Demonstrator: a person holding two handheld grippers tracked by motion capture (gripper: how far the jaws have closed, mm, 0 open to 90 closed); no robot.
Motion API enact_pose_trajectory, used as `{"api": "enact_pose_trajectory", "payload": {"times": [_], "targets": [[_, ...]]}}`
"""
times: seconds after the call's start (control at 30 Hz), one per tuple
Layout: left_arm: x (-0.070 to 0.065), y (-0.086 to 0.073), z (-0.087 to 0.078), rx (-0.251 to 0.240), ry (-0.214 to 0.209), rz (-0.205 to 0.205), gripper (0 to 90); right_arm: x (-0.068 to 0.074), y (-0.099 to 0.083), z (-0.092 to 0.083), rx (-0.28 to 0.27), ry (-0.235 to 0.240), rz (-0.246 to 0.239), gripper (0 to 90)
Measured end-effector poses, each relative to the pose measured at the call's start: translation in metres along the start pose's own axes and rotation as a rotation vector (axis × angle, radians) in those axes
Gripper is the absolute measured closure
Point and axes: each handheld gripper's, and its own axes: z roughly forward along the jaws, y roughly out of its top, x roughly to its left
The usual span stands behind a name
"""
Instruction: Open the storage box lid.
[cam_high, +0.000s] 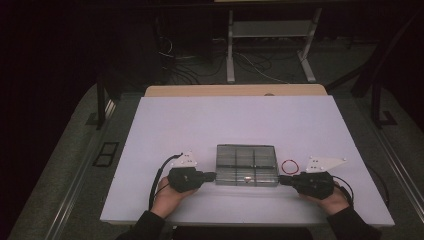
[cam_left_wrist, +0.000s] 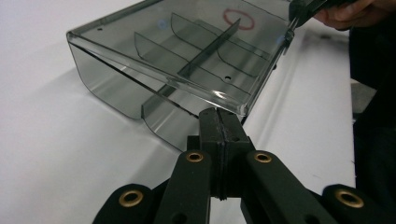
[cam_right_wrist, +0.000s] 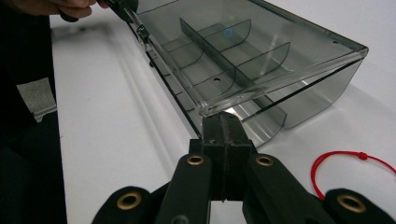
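two tools (cam_high: 212, 175) (cam_high: 283, 180) pinched on clear divided box (cam_high: 246, 164) ends, red loop (cam_high: 289, 166) beside

smoky grey clear box (cam_high: 246, 164) | red loop (cam_high: 289, 166) | white table (cam_high: 200, 120)

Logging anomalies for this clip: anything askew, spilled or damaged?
Nothing stands out. The clear divided box sits square on the table, both grippers at its near corners; the red string loop lies beside it.

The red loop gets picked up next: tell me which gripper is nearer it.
The right gripper: the red loop lies on the table just beside it, while the left gripper sits across the clear box.
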Motion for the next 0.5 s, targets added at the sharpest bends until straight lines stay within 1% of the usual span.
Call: {"api": "enact_pose_trajectory", "payload": {"times": [0.07, 0.13, 0.37, 0.47, 0.5], "targets": [[0.0005, -0.0005, -0.0001, -0.003, -0.004, 0.001, 89.9, -0.0007, -0.0003, -0.0003, 0.002, 0.003, 0.009, 89.3], [0.0004, -0.0006, -0.0001, -0.005, -0.004, -0.002, 89.9, -0.0006, -0.0003, -0.0003, 0.001, 0.002, 0.008, 89.3], [0.0002, -0.0009, -0.0008, -0.021, -0.007, -0.004, 89.7, -0.0013, 0.0001, -0.0002, -0.017, 0.003, 0.02, 89.3], [0.0004, -0.0015, -0.0033, -0.03, 0.003, 0.004, 89.5, -0.0017, 0.0006, -0.0004, -0.024, 0.006, 0.027, 89.2], [0.0007, -0.0019, -0.0045, -0.033, 0.012, 0.002, 86.4, -0.0018, 0.0008, -0.0003, -0.025, 0.006, 0.029, 89.2]]}}
